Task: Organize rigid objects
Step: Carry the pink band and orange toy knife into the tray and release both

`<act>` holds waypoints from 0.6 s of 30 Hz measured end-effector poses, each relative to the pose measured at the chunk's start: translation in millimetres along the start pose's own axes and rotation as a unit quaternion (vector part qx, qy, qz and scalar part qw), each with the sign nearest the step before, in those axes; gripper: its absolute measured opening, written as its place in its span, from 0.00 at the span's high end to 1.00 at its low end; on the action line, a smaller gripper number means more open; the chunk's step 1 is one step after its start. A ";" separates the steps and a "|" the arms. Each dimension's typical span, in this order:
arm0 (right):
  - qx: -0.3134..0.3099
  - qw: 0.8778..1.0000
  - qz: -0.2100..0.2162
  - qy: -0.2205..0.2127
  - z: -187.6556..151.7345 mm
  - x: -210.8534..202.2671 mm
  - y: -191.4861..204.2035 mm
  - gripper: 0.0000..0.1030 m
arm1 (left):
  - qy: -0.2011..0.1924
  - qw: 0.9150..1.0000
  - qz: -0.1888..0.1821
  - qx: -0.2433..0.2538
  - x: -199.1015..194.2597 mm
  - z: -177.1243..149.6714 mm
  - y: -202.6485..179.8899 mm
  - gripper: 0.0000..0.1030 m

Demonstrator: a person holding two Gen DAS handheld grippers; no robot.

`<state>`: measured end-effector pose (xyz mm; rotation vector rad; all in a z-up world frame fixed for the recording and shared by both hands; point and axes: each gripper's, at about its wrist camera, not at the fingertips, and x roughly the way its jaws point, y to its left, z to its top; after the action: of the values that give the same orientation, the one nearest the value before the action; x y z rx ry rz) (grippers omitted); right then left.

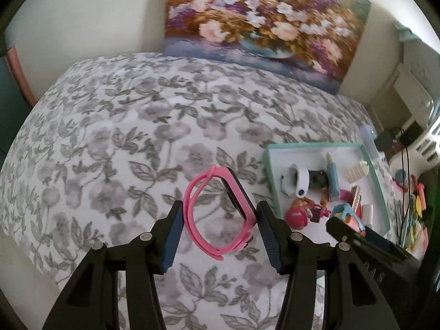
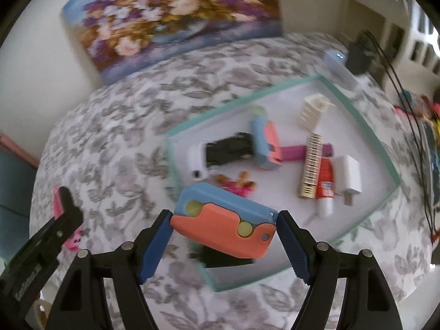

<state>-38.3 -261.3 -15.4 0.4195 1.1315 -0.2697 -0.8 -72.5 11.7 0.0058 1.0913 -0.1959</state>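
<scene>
Got my left gripper (image 1: 220, 220) squeezed on the pink watch (image 1: 218, 214), pads on the strap side and the dark face edge, held up over the flowered tablecloth (image 1: 110, 143) left of the tray (image 1: 381, 189). It's light; the rubbery band will probably flex and squirm, so the stiff case is the better grip spot. It's a closed loop, bright pink with a black screen. My right gripper (image 2: 224, 227) is clamped on the blue-and-orange toy (image 2: 224, 218) by its short ends, over the tray's near-left corner. Hard, smooth plastic, might slip.
</scene>
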 end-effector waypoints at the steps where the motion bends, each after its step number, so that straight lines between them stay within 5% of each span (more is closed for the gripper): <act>1: 0.007 1.000 -0.004 0.003 1.1 2.0 -7.3 0.23 | 0.003 1.000 0.000 0.006 2.0 -1.0 -5.5 0.46; 9: 0.048 0.998 -0.025 0.019 5.9 10.2 -48.6 0.23 | 0.023 0.997 -0.020 0.072 14.7 -14.0 -57.8 0.46; 18: 0.081 0.996 -0.039 0.023 5.5 10.6 -85.6 0.23 | 0.044 0.994 -0.060 0.079 25.0 -22.4 -93.6 0.46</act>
<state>-65.0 -340.0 -39.0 0.5275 1.1776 -0.4247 -24.4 -166.1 -12.1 0.0919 1.1619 -0.3933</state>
